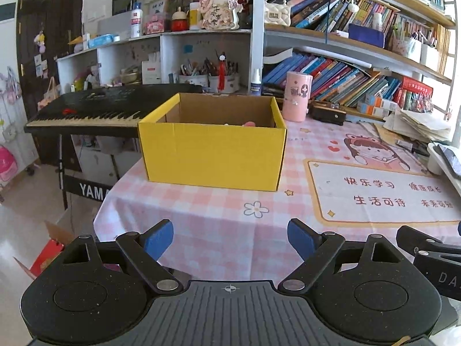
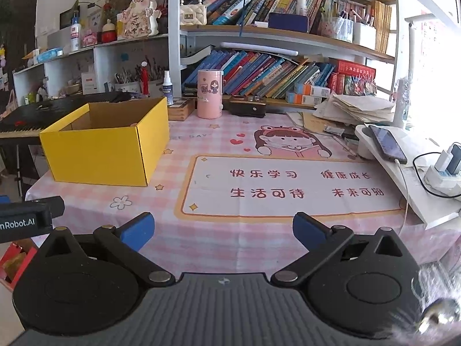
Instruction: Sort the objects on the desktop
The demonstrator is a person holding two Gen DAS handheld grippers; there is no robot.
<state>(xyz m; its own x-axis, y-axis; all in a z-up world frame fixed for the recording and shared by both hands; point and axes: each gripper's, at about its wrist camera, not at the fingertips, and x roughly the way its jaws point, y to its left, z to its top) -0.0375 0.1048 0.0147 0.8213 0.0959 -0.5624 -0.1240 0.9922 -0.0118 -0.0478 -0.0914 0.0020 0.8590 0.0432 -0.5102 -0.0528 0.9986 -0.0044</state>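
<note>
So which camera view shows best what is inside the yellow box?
The left wrist view: it faces the yellow box nearly head-on, and something pink peeks over the front wall. The right wrist view sees the box from the side; only bare cardboard walls show.

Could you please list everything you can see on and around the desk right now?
box: one, yellow, open, desk's left part; something pink inside, unclear.
cup: one, pink, behind box's right.
spray bottle: one, white, blue label, behind box.
phone: one, dark, on white stand, right, cable attached.
charger: one, white, far right.
papers: a stack, right rear.
keyboard: one, black, left of desk.
books: many, mixed colours, shelves.
mat: one, pink check, covers desk.
left gripper: open, empty.
right gripper: open, empty.
</note>
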